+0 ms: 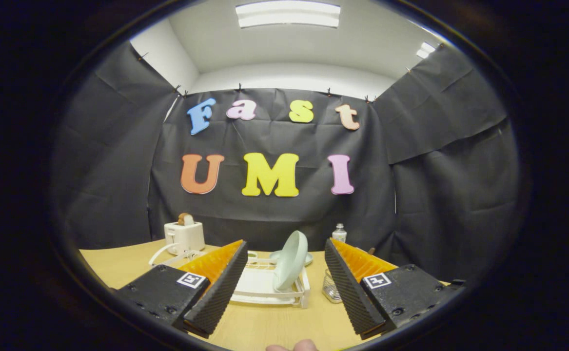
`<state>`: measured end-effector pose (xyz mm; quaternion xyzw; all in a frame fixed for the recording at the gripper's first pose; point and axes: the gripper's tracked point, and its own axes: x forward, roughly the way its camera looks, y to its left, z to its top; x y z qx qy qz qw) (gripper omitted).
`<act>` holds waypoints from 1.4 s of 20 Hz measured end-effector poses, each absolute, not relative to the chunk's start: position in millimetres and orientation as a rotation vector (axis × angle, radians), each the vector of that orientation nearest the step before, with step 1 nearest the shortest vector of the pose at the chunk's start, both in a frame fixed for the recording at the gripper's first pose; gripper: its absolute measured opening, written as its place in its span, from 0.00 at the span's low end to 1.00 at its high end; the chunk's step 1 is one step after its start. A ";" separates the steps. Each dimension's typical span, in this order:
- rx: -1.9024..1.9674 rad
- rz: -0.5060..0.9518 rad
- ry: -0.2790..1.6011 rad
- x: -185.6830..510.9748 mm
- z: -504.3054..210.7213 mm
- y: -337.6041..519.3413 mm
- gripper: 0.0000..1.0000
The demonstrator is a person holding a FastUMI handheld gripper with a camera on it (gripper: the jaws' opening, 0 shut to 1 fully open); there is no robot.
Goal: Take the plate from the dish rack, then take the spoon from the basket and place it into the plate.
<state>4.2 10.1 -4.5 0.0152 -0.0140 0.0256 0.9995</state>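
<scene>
gripper [284, 287] fingers spread wide over the wooden table [274, 326], smooth pale-green round plate [291, 260] upright in white wire dish rack [264, 285] just ahead

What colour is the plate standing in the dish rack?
Pale mint green, seen in the gripper view: the plate stands beyond the open claw.

I am in a staged booth, not a real kitchen: black cloth walls [435, 161] pinned around a wooden table [118, 265] holding a toaster [184, 236] and dish rack [264, 285], office ceiling lights [288, 14] overhead.

Gripper [284, 287] level, jaws spread wide, nothing held.
</scene>
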 end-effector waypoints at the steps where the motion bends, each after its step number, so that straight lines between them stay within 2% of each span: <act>1: 0.037 0.071 -0.032 4.6 -3.6 15.2 1.00; 11: 0.010 0.168 0.045 33.6 10.7 8.6 1.00; 20: -0.140 0.205 0.425 140.1 54.8 -30.3 1.00; 28: -0.141 0.221 0.786 217.2 -3.7 -27.4 1.00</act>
